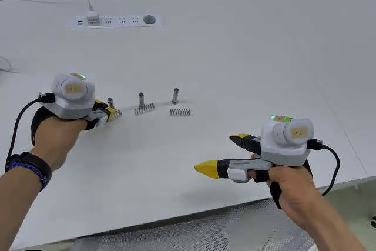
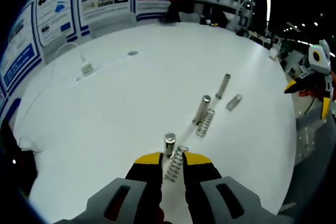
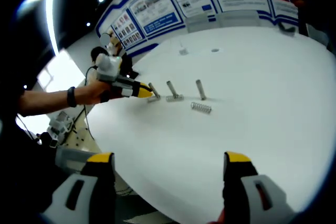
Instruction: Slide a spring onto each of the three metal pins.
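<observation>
Left gripper (image 2: 173, 160): jaws are drawn nearly together and clamped on the near spring (image 2: 175, 167), which is held between them, its free end projecting past the tips. The near pin (image 2: 169, 144) is found upright just ahead of the tips, beside that free end.

Further ahead of these jaws, the middle pin (image 2: 202, 109) stands with the middle spring (image 2: 206, 122) lying just beside its base. Beyond that, the far pin (image 2: 223, 86) stands with the far spring (image 2: 234, 102) lying near it on the tabletop (image 1: 235, 57).

Right gripper (image 3: 168, 158): jaws are spread wide with nothing between them. All pins and springs are well ahead of them.
</observation>
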A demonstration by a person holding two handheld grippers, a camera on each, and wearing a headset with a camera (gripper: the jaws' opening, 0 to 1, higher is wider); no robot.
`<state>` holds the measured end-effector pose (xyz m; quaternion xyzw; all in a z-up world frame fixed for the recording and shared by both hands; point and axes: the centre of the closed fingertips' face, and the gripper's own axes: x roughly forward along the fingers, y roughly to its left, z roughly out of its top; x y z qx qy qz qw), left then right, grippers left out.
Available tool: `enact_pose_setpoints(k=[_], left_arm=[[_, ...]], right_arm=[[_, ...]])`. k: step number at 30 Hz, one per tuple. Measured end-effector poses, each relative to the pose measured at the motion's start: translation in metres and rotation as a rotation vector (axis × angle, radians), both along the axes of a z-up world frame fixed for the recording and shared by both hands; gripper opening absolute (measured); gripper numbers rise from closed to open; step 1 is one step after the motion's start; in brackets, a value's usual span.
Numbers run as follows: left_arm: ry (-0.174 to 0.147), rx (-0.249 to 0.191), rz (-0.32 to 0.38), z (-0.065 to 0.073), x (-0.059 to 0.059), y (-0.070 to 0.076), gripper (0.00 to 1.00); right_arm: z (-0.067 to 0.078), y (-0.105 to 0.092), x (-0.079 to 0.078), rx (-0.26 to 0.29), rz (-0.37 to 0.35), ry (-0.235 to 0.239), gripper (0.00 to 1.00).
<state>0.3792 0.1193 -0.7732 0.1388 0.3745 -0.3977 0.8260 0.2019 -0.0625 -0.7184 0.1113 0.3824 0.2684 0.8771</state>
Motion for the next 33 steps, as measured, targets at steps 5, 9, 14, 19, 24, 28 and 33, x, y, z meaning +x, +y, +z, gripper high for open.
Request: enact_pose_setpoints(k=[5, 9, 14, 19, 24, 28, 33], left_arm=[[0.021, -0.010, 0.029, -0.001, -0.005, 0.008, 0.21], [0.029, -0.023, 0.054, -0.001, -0.008, 0.016, 0.26], [0.033, -0.040, 0.088, 0.000, -0.011, 0.027, 0.33], [0.042, -0.039, 0.108, -0.002, -0.018, 0.038, 0.35], [0.044, -0.059, 0.143, -0.001, -0.026, 0.047, 0.41], [0.046, -0.076, 0.156, 0.000, -0.035, 0.053, 0.45], [0.049, -0.092, 0.169, 0.001, -0.044, 0.060, 0.49]], right_arm=[[-0.001, -0.001, 0.000, -0.002, -0.001, 0.000, 0.87], [-0.001, -0.001, 0.000, -0.002, 0.003, -0.002, 0.87], [-0.001, 0.000, 0.002, -0.005, 0.009, -0.006, 0.87], [-0.002, 0.001, 0.003, -0.005, 0.011, -0.009, 0.87], [-0.003, 0.003, 0.004, -0.008, 0.025, -0.013, 0.88], [-0.003, 0.005, 0.005, -0.013, 0.038, -0.018, 0.89], [-0.004, 0.007, 0.009, -0.016, 0.043, -0.031, 0.89]])
